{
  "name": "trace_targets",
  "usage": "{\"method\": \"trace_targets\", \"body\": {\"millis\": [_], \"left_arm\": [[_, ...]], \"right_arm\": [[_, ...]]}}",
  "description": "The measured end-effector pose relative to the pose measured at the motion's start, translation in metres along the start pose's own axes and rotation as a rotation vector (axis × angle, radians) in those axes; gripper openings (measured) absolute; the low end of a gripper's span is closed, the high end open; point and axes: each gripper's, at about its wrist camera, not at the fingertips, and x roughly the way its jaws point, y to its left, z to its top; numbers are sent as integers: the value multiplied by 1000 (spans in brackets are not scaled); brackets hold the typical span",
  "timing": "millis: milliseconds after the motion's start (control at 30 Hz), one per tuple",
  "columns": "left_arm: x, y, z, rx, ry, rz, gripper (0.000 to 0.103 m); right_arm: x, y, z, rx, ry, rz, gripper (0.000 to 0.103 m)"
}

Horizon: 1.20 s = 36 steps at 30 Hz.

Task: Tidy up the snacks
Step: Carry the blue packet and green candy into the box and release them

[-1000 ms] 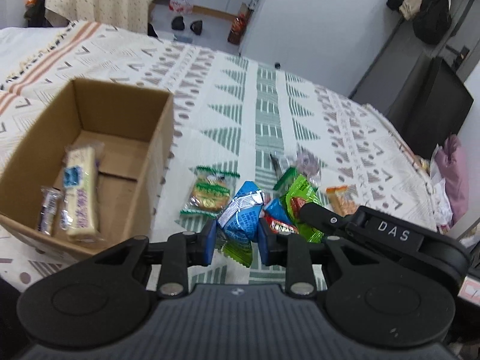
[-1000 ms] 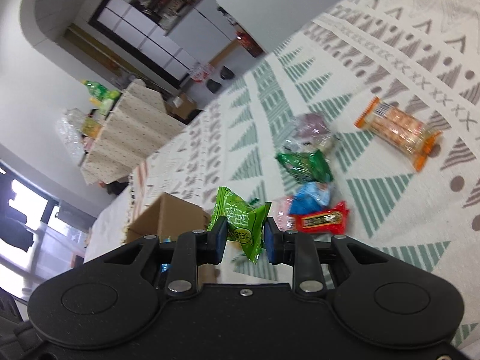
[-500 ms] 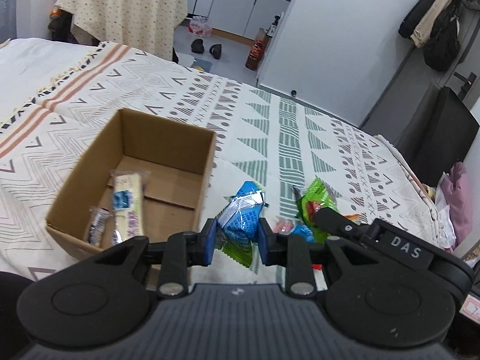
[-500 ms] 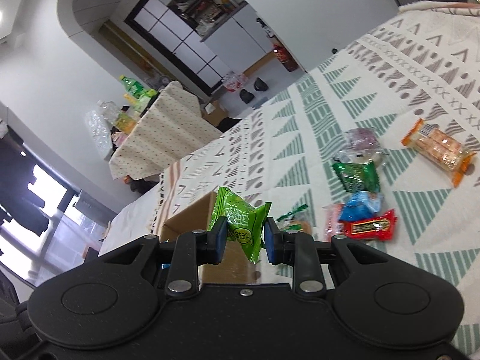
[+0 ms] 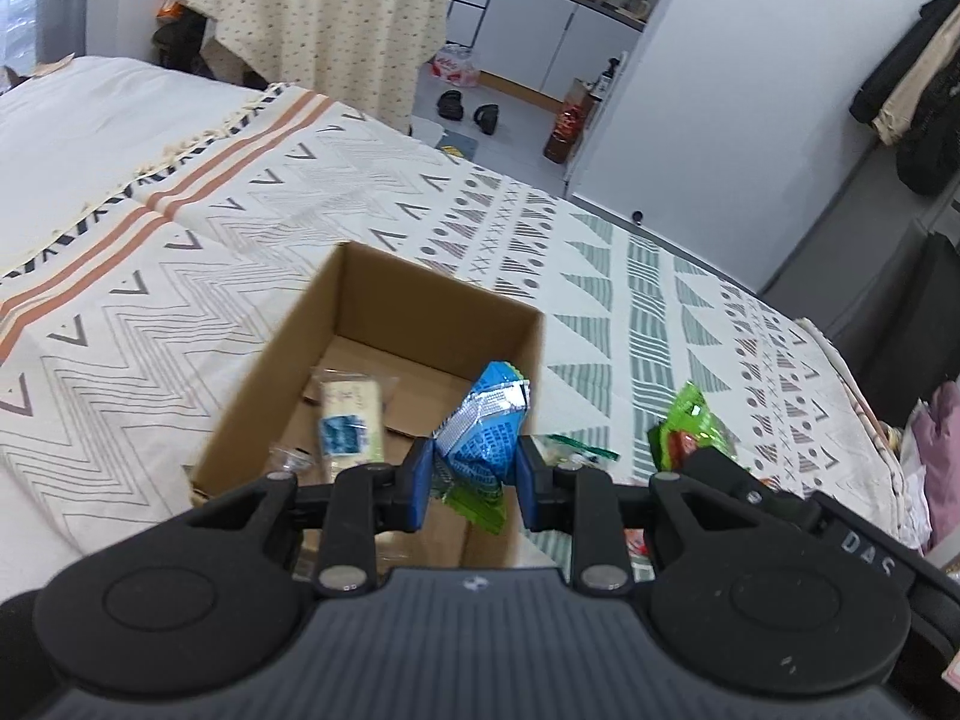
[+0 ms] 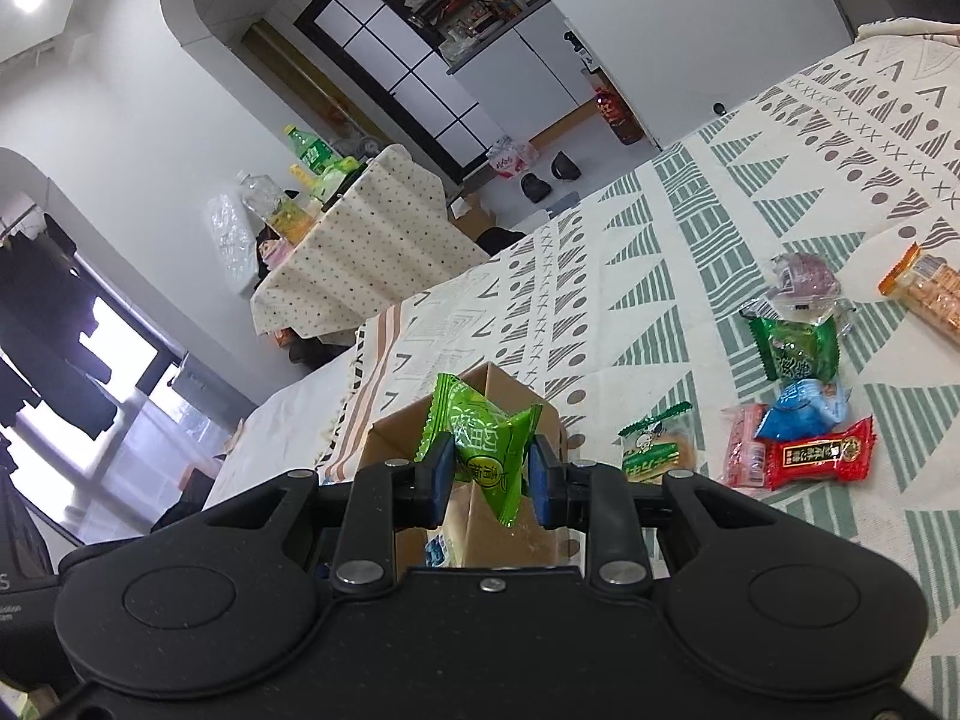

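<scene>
1. Snacks are split three ways: two are held in the tools, some lie in the cardboard box, and the rest lie loose on the bed.
2. The left tool clamps a blue snack packet above the box's near right corner.
3. The right tool clamps a green snack packet in front of the box.
4. Inside the box lies a pale wafer bar with a small clear packet beside it.
5. Loose on the bed near its right edge: a red packet, a blue packet, a dark green packet, an orange cracker pack.
</scene>
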Motion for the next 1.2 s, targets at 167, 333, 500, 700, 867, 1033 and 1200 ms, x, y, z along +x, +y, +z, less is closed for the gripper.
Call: {"method": "trace_targets", "body": {"millis": [167, 333, 500, 700, 867, 1033, 1200], "left_arm": [[6, 17, 4, -36, 11, 16, 28], [9, 29, 6, -51, 25, 8, 29], [13, 38, 7, -74, 38, 4, 30], [18, 48, 11, -86, 55, 20, 31], [16, 57, 14, -91, 72, 41, 45], [13, 55, 13, -83, 78, 63, 69], [10, 48, 12, -75, 89, 74, 85]], "right_arm": [[5, 3, -3, -7, 11, -10, 26], [13, 10, -7, -17, 30, -8, 26], [21, 20, -10, -33, 43, 5, 26], [35, 35, -16, -47, 74, 28, 26], [41, 45, -23, -66, 116, 38, 38], [27, 40, -16, -48, 94, 13, 48], [8, 34, -6, -71, 86, -34, 55]]}}
